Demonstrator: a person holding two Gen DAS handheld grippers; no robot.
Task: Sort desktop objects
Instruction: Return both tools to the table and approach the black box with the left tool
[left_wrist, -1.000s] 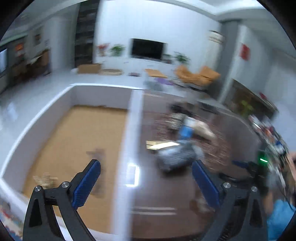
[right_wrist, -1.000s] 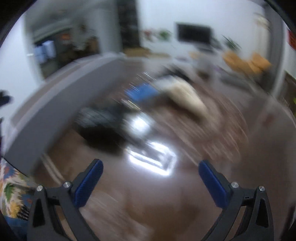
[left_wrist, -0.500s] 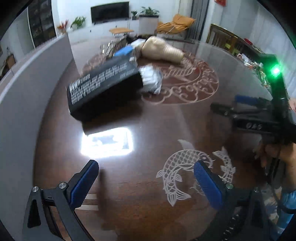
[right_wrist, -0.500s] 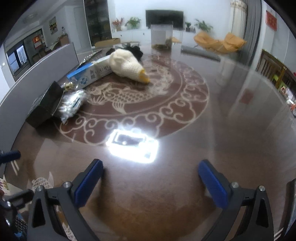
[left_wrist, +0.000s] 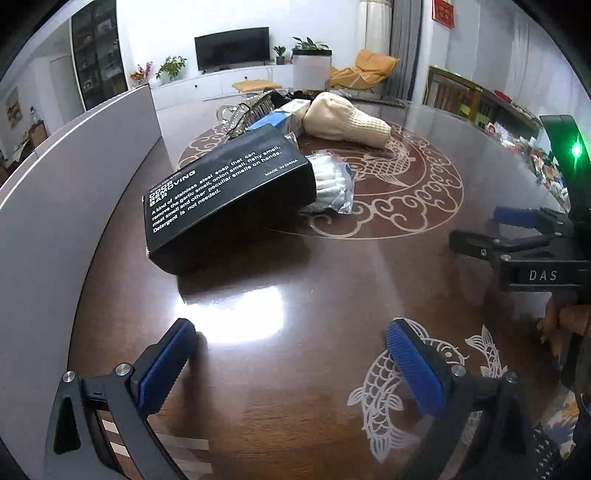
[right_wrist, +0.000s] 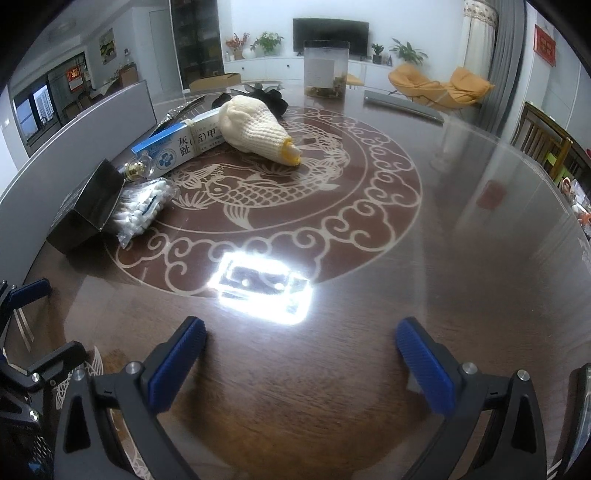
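Note:
A black box (left_wrist: 225, 192) with white print lies on the dark table, its far end propped on a clear bag of cotton swabs (left_wrist: 330, 182). Behind them lie a blue-and-white medicine box (right_wrist: 177, 146), a cream knitted glove (right_wrist: 255, 127), a silver hair clip (left_wrist: 243, 110) and a small glass bulb (right_wrist: 138, 168). My left gripper (left_wrist: 291, 350) is open and empty, low over the table in front of the black box. My right gripper (right_wrist: 301, 347) is open and empty over the table's near middle. It also shows in the left wrist view (left_wrist: 517, 236) at the right.
A grey-walled bin (left_wrist: 55, 206) stands along the left of the table. A clear container (right_wrist: 325, 68) and a grey slab (right_wrist: 402, 105) sit at the far edge. A bright lamp reflection (right_wrist: 264, 290) lies on the glossy top. Black items (right_wrist: 267, 94) lie behind the glove.
My left gripper swung from above the grey bin to the table and now points at the black box. The right view steadied after blur. Both grippers stayed open.

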